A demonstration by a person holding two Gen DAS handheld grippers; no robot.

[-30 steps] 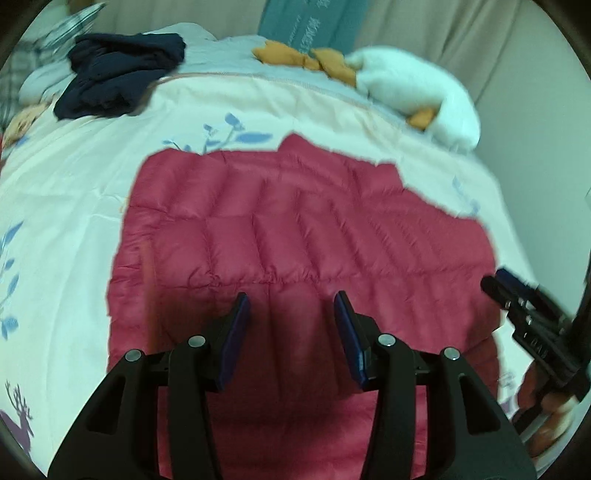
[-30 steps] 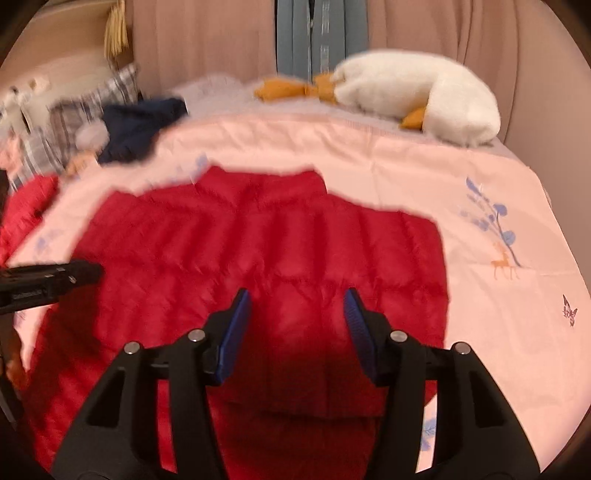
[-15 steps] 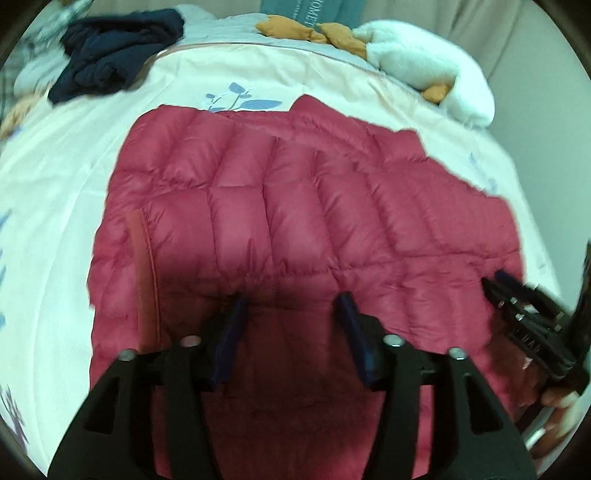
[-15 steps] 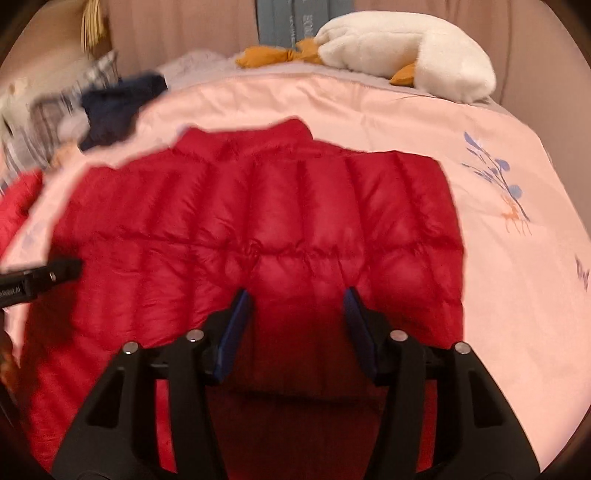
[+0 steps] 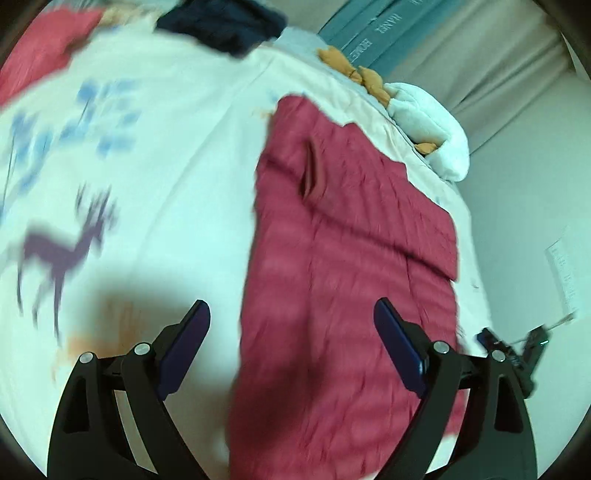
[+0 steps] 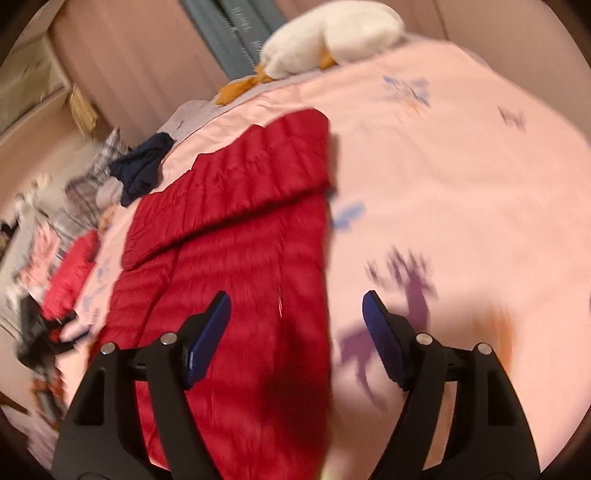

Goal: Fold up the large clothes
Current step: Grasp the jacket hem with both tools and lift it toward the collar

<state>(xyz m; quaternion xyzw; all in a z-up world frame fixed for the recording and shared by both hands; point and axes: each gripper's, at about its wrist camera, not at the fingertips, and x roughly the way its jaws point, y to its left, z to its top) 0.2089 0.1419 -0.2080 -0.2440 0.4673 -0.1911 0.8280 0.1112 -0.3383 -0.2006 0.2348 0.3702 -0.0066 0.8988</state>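
A red quilted down jacket lies on the pale printed bedspread, with a folded layer across its far part. In the left wrist view my left gripper hovers over the jacket's left edge. Its jaws are opening wide, with the edge below the gap and no pad pressing on it. My right gripper straddles the jacket's right edge in the same way, jaws opening and holding nothing. It also shows small at the right rim of the left wrist view. Both views are motion-blurred.
A white plush goose lies at the head of the bed. A navy garment and a plaid pillow sit at the far corner, and another red garment lies beyond. Curtains hang behind the bed.
Both grippers have swung apart from over the jacket's middle to its opposite side edges and rolled. Both pairs of jaws stand clearly wider than before.
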